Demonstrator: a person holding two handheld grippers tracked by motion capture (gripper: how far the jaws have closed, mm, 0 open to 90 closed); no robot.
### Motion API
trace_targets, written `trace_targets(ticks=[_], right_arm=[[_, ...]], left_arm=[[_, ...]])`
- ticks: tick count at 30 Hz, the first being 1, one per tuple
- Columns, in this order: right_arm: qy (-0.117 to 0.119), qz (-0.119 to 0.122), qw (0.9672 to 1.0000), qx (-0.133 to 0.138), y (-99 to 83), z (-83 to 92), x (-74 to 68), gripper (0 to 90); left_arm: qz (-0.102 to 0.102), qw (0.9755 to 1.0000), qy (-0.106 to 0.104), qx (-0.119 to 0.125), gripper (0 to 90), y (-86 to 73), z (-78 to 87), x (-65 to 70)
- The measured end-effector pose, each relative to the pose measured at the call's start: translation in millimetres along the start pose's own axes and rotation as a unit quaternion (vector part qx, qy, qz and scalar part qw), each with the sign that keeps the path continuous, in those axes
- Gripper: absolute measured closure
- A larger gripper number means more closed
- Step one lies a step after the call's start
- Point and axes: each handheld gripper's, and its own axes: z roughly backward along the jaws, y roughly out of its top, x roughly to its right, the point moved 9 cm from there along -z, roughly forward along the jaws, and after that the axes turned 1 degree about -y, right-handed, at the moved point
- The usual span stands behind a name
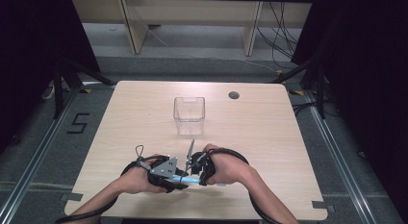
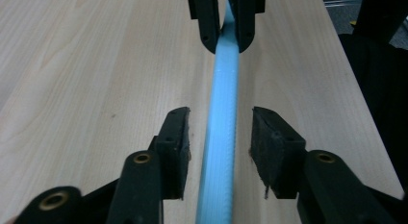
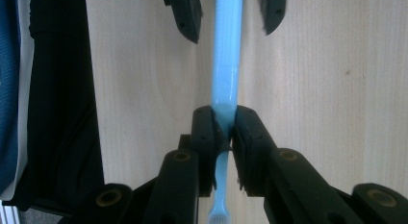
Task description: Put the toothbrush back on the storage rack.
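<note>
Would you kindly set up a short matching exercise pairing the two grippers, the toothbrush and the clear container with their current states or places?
Things:
1. left gripper
2. right gripper
3. toothbrush
4. clear container

States:
A. stands empty mid-table
B. shut on the blue handle
C. spans between both grippers
D. fingers either side of the handle, not touching

Pairs: 1-D, 2-B, 3-C, 4-A

Glossy blue plastic toothbrush [image 3: 224,65]; matt pale wood-grain table [image 1: 269,132]

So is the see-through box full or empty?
Empty. In the high view the clear box stands upright on the table, and only bare wood shows through its walls.
</note>
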Motion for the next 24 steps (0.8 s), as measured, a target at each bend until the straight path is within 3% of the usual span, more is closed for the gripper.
trace_targets(ticks=[1,4,5,7,12,14,17,21,22,23,24], right_arm=[[0.006,-0.016,0.9998,-0.007,-1.5,0.1,-3.1,79.8],[0.005,-0.013,0.9999,-0.005,-0.4,-0.3,-2.9,79.8],[0.004,-0.016,0.9998,-0.007,-0.4,0.0,-3.2,79.8],[0.002,-0.009,0.9999,-0.008,0.0,-0.3,-2.6,79.7],[-0.004,0.013,0.9999,0.003,3.5,-0.6,-0.2,79.8],[0.001,-0.002,1.0000,-0.005,2.7,0.6,-3.3,79.7],[0.001,-0.003,1.0000,-0.007,2.8,1.3,-3.3,79.6],[-0.014,-0.003,0.9999,0.001,3.4,3.0,0.5,78.6],[-0.015,-0.014,0.9998,0.004,3.6,5.1,-0.1,76.9],[-0.024,-0.020,0.9995,0.011,3.7,8.3,1.7,73.3],[-0.043,-0.011,0.9986,0.029,6.1,12.4,6.3,71.7]], left_arm=[[-0.001,1.0000,-0.001,-0.002,60.9,0.3,-0.2,0.6],[-0.007,1.0000,-0.001,-0.007,64.6,0.5,-0.9,0.9],[-0.018,0.9997,-0.001,-0.017,65.7,-0.9,-0.2,-0.6],[-0.006,0.9999,0.000,-0.008,68.1,0.6,-1.5,0.6],[-0.016,0.9997,0.007,-0.019,75.3,-1.2,-0.9,-1.6],[-0.016,0.9997,0.006,-0.019,76.5,-1.5,-1.4,-0.6],[-0.020,0.9996,0.010,-0.019,77.4,-1.7,-1.2,-0.9],[-0.016,0.9996,0.022,-0.008,77.7,-0.6,1.9,-2.8],[-0.015,0.9996,0.025,-0.004,77.7,-0.5,3.3,-4.1],[-0.003,0.9997,0.025,-0.004,77.7,-2.1,4.7,-3.3],[-0.002,0.9995,0.032,0.007,77.7,-2.2,6.0,-5.4]])
